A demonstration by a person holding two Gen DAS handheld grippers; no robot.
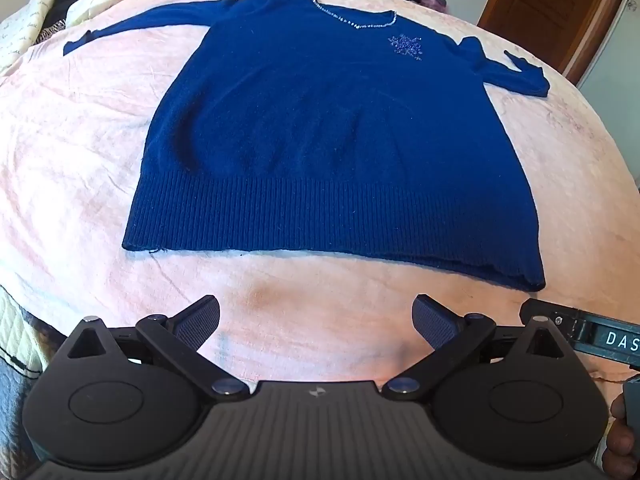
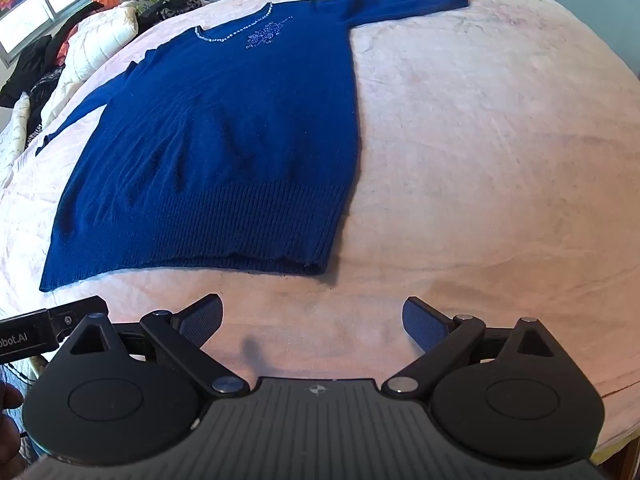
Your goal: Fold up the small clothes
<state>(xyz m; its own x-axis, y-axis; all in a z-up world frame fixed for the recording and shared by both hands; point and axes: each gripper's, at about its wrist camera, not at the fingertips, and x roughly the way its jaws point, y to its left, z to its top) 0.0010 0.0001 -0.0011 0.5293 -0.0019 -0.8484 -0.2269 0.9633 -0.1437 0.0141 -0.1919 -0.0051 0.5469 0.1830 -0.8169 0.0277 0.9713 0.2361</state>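
Note:
A dark blue knit sweater lies flat, front up, on a pink blanket, both sleeves spread out and the ribbed hem nearest me. It has a beaded neckline and a beaded motif on the chest. It also shows in the right wrist view, to the left. My left gripper is open and empty, just short of the hem. My right gripper is open and empty, short of the hem's right corner. The right gripper's body shows at the left wrist view's right edge.
The pink blanket covers a bed. Piled clothes and quilts lie at the far left by a window. A wooden door stands at the far right. The bed's near edge is under the grippers.

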